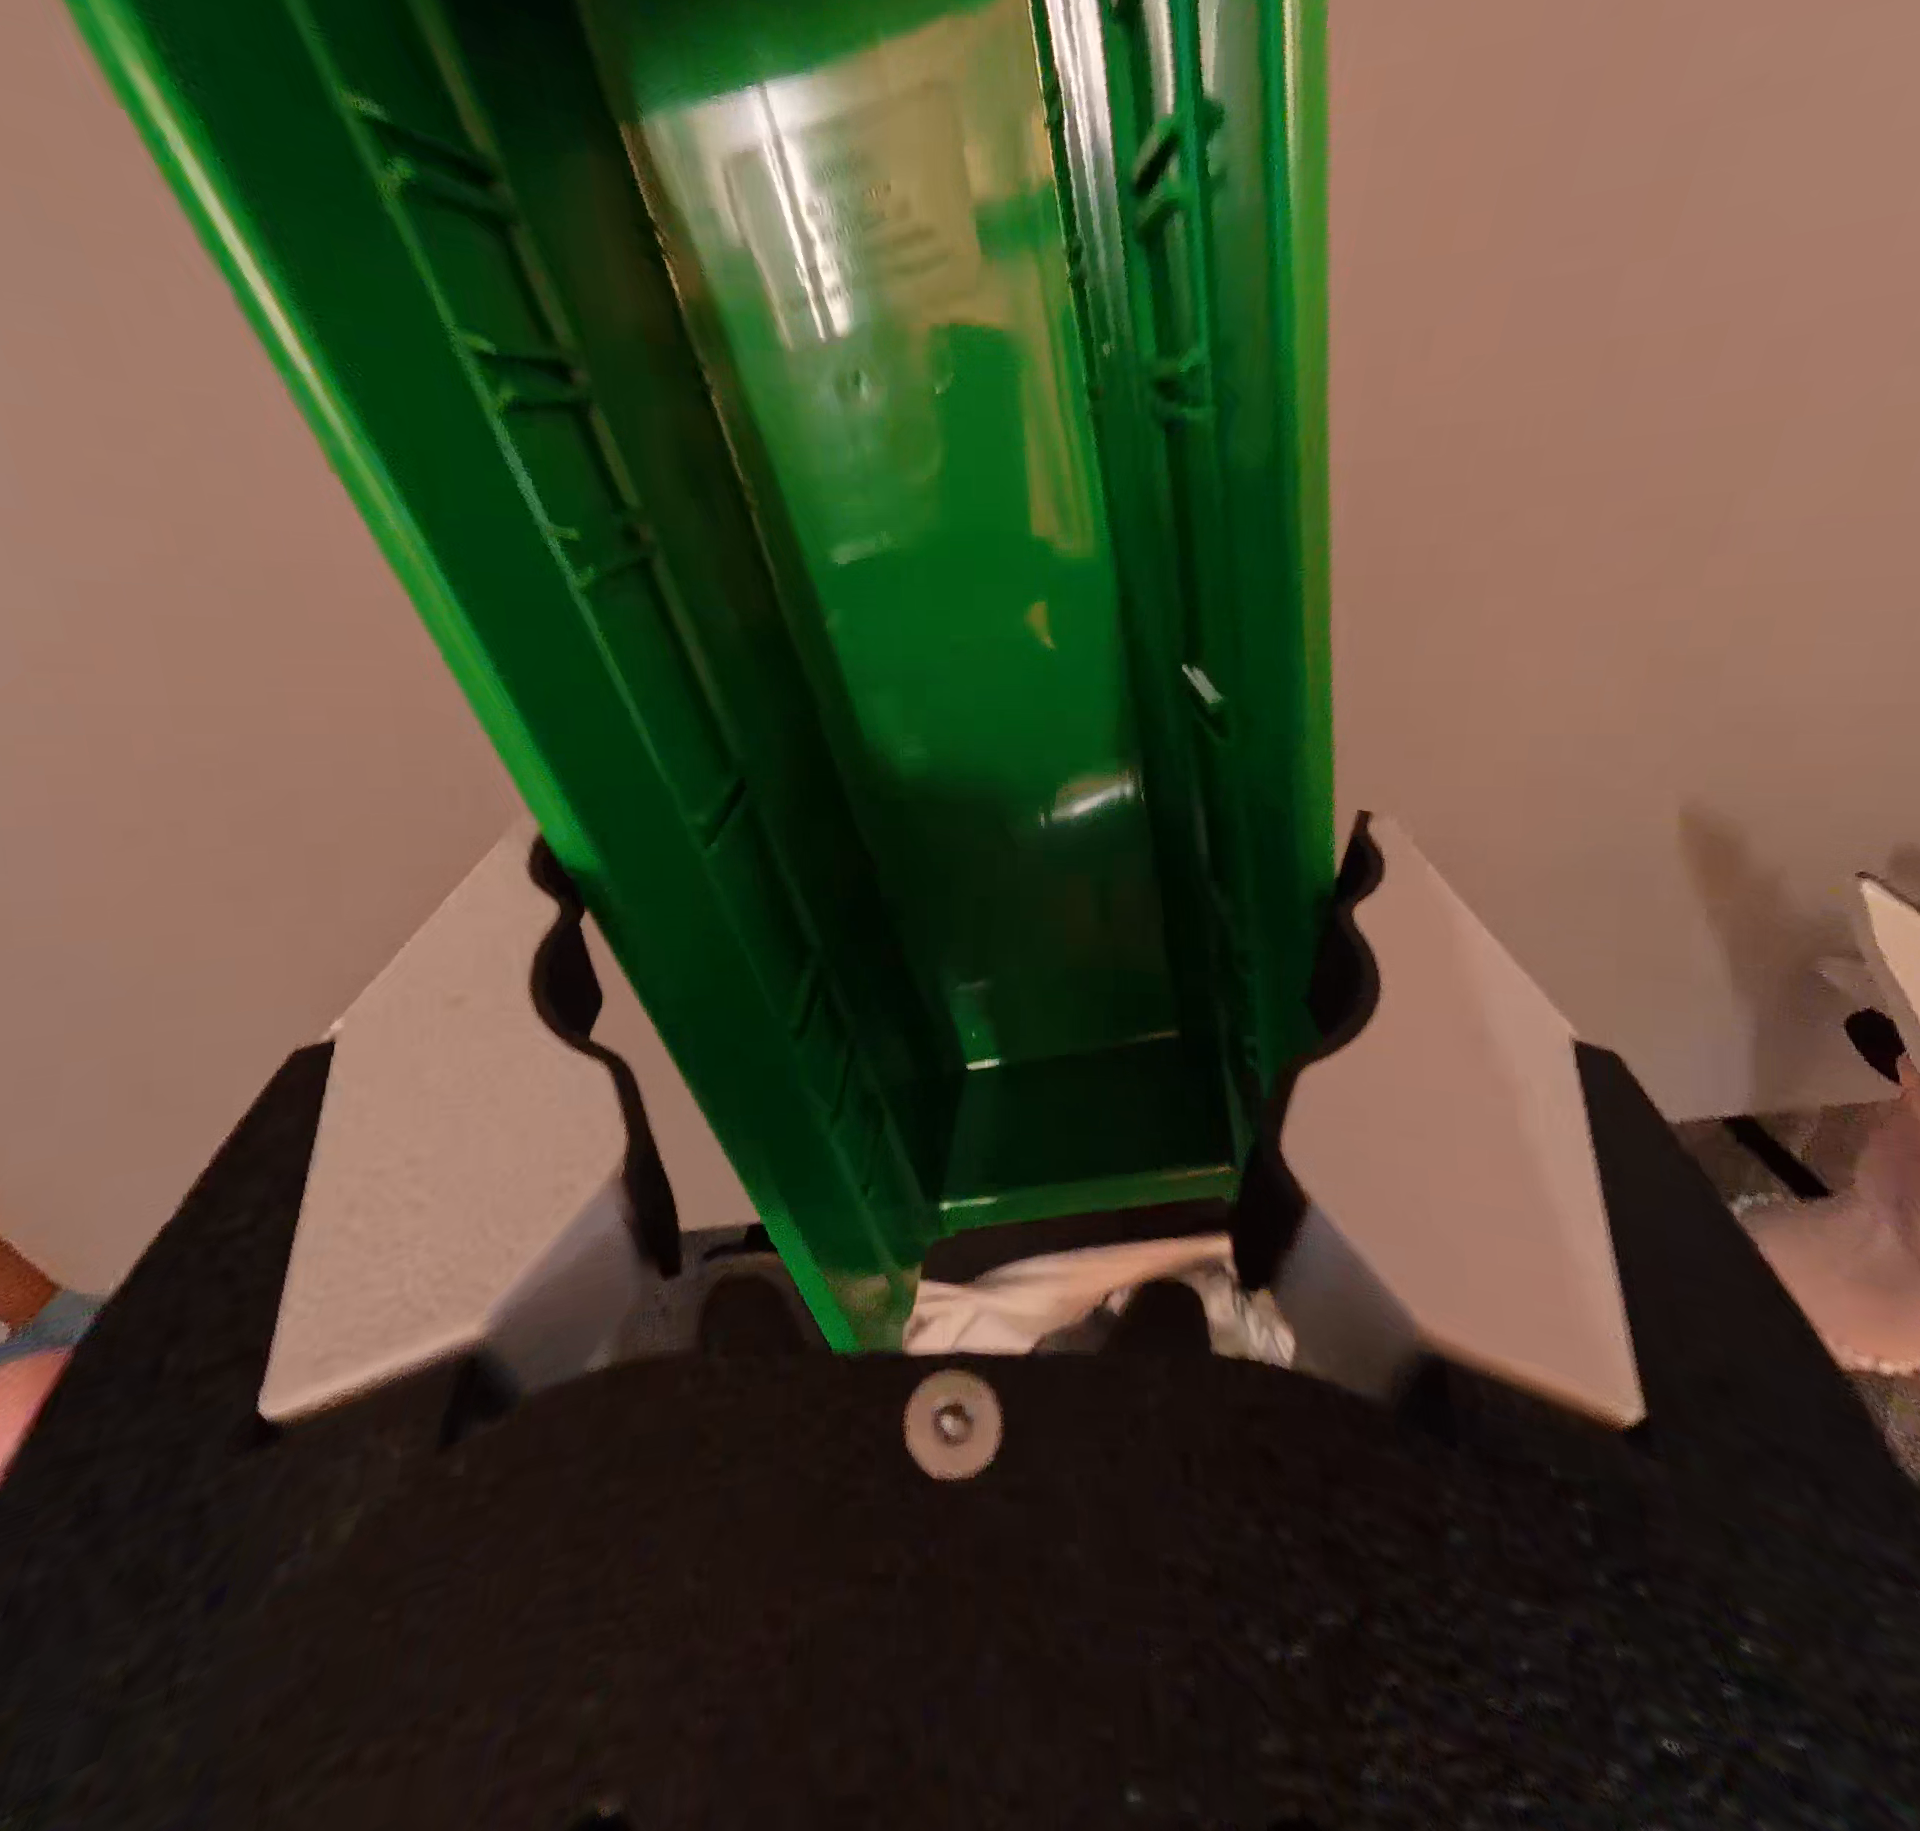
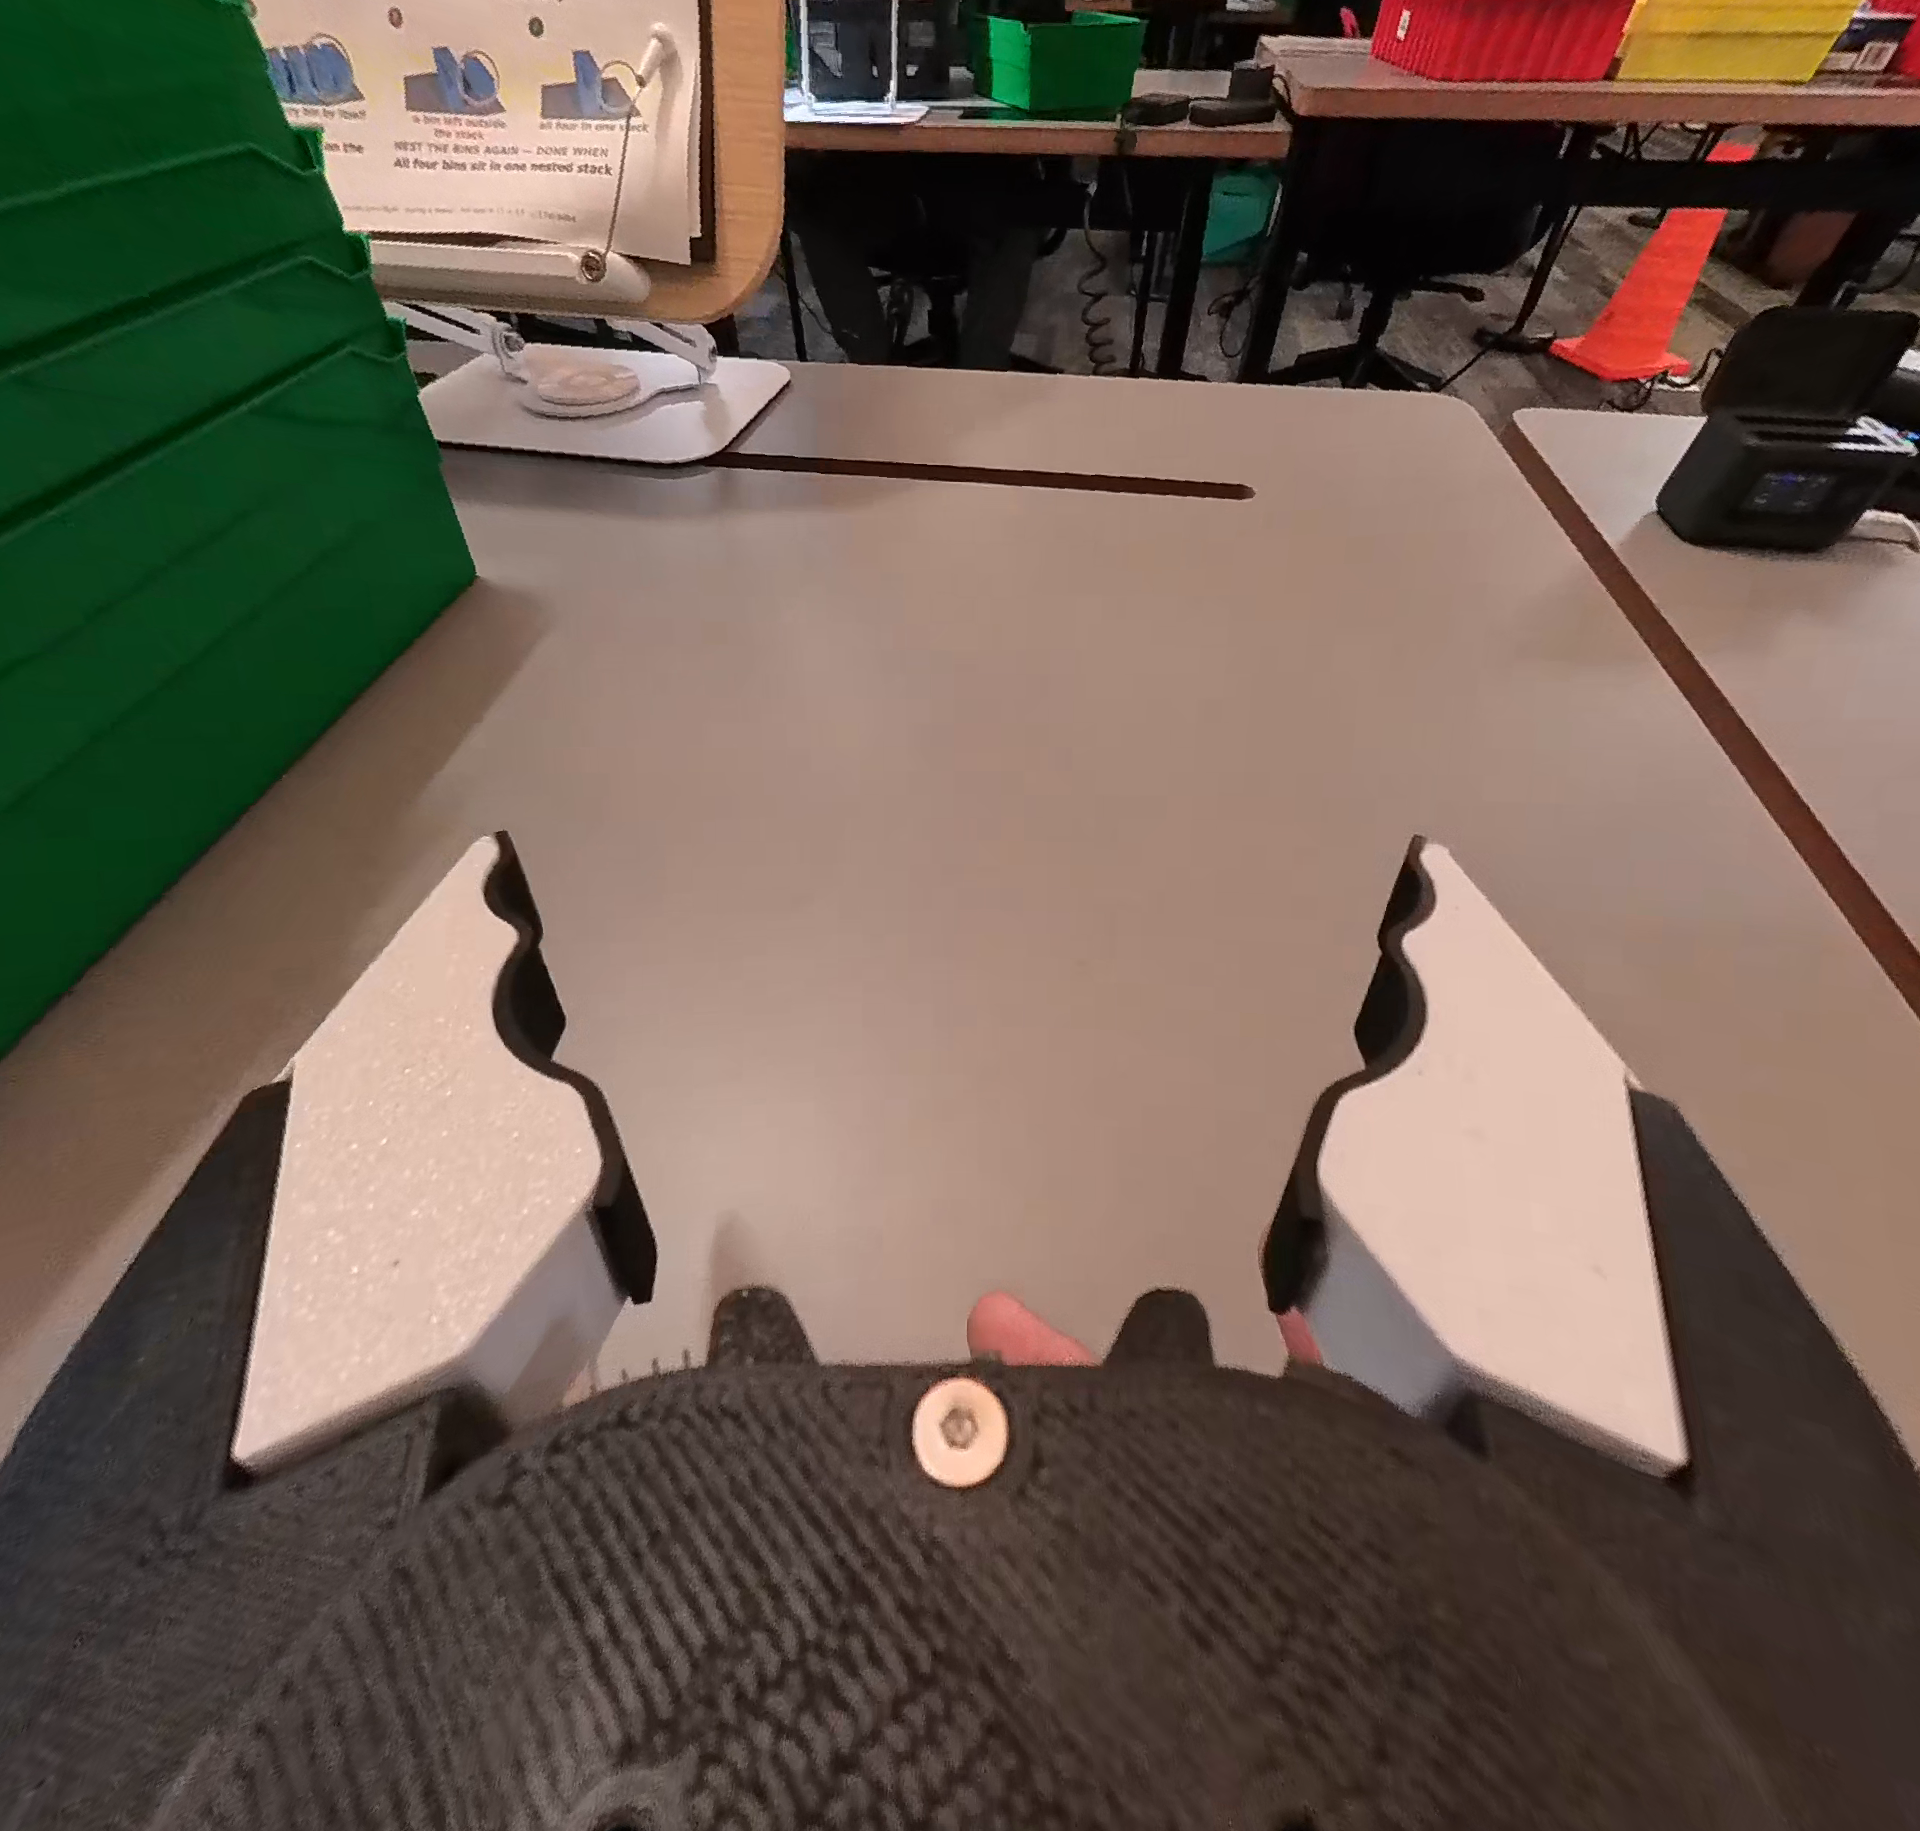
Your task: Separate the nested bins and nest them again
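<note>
L gripper point(image 1: 956, 1033) gripping green bin point(image 1: 935, 534), long axis running straight ahead btwn fingers. R gripper point(image 2: 956, 1054) hanging wide open, empty; nested stack point(image 2: 187, 431) sitting front-left, beside it.

Grey table point(image 2: 935, 659) bears green nested bins point(image 2: 187, 493)
</note>
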